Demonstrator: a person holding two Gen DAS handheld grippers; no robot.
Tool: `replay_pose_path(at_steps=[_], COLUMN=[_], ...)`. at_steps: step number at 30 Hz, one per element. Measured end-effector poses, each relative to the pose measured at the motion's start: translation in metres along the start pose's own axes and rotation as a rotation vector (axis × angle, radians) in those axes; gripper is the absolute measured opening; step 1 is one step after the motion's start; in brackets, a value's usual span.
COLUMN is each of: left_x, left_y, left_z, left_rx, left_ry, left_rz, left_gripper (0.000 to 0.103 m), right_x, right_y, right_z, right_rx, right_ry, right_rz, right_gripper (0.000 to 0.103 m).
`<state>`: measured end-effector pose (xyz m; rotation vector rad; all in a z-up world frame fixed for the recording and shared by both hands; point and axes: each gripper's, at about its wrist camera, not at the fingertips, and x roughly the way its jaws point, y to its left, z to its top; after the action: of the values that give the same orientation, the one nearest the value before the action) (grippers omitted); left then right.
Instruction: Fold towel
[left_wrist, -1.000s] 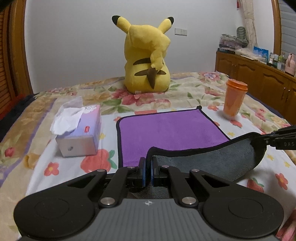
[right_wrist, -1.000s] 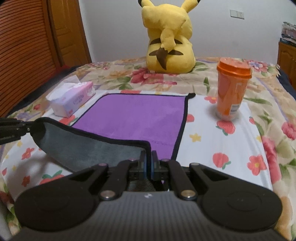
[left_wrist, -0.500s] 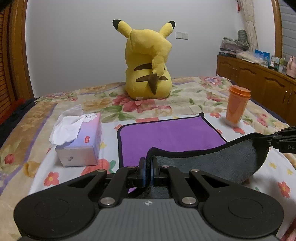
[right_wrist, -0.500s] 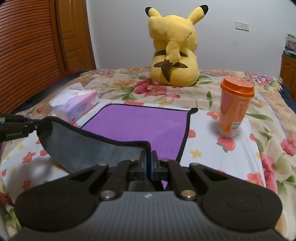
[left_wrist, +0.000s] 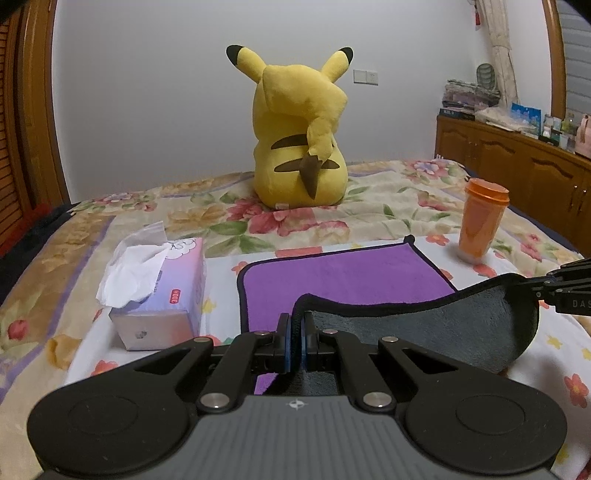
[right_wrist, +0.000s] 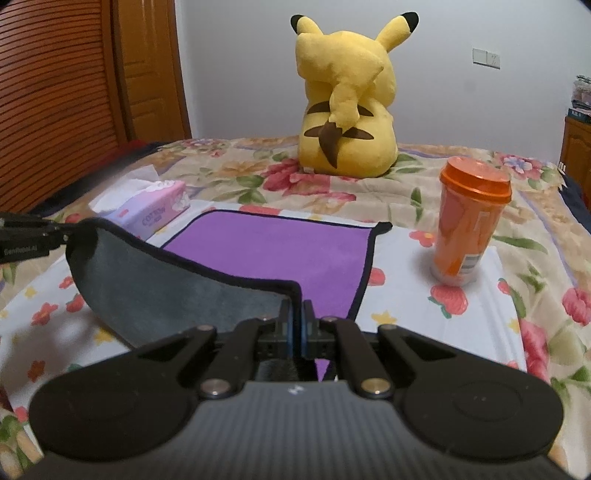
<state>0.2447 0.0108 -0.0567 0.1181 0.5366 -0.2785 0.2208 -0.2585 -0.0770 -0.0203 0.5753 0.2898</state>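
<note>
Two hand-held grippers each pinch a near corner of a purple towel (left_wrist: 343, 275) that lies on a floral bedspread (left_wrist: 388, 206). The left gripper (left_wrist: 294, 338) has its fingers closed tight on the towel's near left corner, and the right gripper (right_wrist: 295, 325) is clamped the same way on the near right corner. Between them the near edge is lifted off the bed and sags in a curve, showing a grey underside with black trim. The far half of the towel rests flat, purple side up. A tissue box (left_wrist: 162, 291) sits just left of the towel, an orange lidded cup (right_wrist: 469, 219) stands near its far right corner, and a yellow plush toy (right_wrist: 347, 99) sits beyond, back turned to the cameras
</note>
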Motion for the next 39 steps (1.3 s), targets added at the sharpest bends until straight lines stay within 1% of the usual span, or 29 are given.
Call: replay_pose_path(at_steps=[5,12,22,29,33,39], left_x=[0.007,0.014,0.019,0.016,0.016,0.019], left_y=[0.001,0.002,0.005,0.001,0.0,-0.004], left_z=[0.002,0.004,0.011,0.024,0.032,0.044], left_rx=[0.006,0.005,0.008,0.008,-0.018,-0.025], left_ry=[0.003,0.004,-0.006,-0.032,-0.049,-0.079], left_rz=[0.0,-0.012,-0.008,-0.019,-0.03,-0.024], left_gripper=[0.008,0.008,0.008,0.008,0.008,0.008], right_x=[0.005,0.011,0.017,0.011,0.009,0.01], right_y=[-0.003,-0.011,-0.013,-0.01,-0.011,-0.017], right_z=[0.002,0.005,0.011,0.023,0.033,0.043], right_rx=[-0.011,0.031,0.022,0.003,-0.005,-0.024], right_ry=[0.002,0.0,-0.02,-0.056,-0.078,-0.093], right_rz=[-0.001,0.029,0.019,0.011,0.006,-0.003], right_gripper=[0.005,0.005,0.005,0.005,0.004,0.005])
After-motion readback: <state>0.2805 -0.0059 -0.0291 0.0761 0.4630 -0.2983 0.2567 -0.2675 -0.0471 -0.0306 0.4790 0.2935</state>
